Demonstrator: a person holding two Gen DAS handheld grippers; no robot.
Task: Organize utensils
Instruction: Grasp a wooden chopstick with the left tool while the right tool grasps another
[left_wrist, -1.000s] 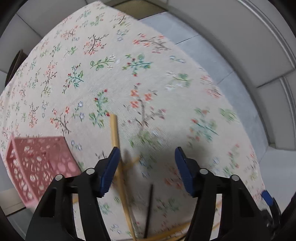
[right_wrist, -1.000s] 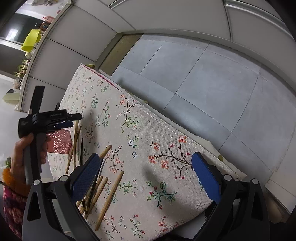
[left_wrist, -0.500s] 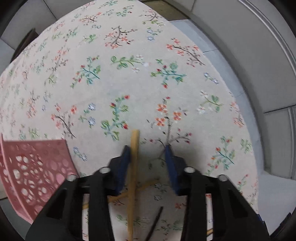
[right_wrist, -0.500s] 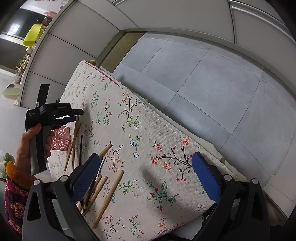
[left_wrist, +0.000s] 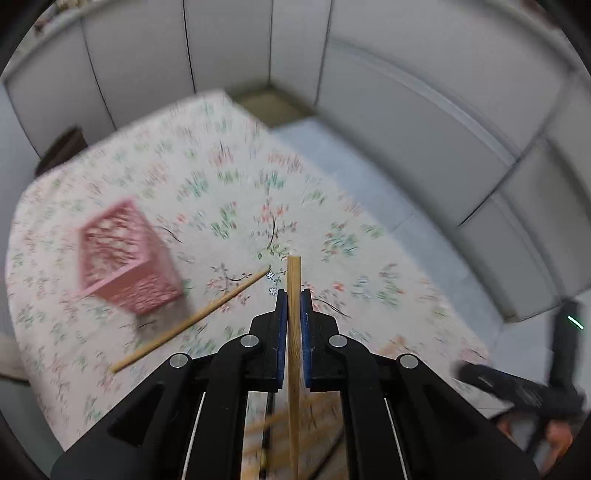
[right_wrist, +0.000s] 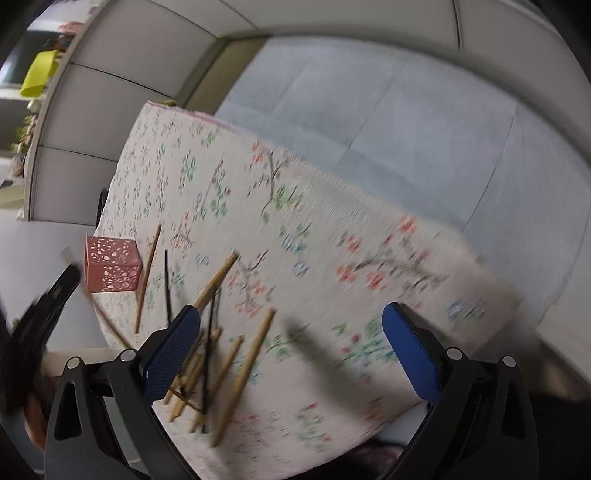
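My left gripper (left_wrist: 293, 295) is lifted above the floral tablecloth (left_wrist: 221, 184). Its jaws are closing and the blue pads press on a wooden chopstick (left_wrist: 294, 273) that sticks out ahead of them. The pink perforated holder (left_wrist: 125, 258) stands ahead on the left, apart from the gripper. Beside the holder a second wooden chopstick (left_wrist: 192, 319) lies on the cloth. My right gripper (right_wrist: 291, 314) is open and holds nothing. It hovers over a pile of wooden and dark chopsticks (right_wrist: 221, 362). The pink holder (right_wrist: 110, 266) shows at the far left of the right wrist view.
The table edge (right_wrist: 369, 192) drops to a grey tiled floor (right_wrist: 406, 110) on the far side. White wall panels (left_wrist: 406, 92) stand behind. A loose wooden chopstick (right_wrist: 147, 277) and a dark chopstick (right_wrist: 167, 288) lie near the holder. A blurred hand with the other gripper (left_wrist: 524, 387) sits low right.
The left gripper closed on the wooden chopstick, then rose and pulled back with it, bringing the pink holder into fuller view. The right gripper shifted slightly and stays open.
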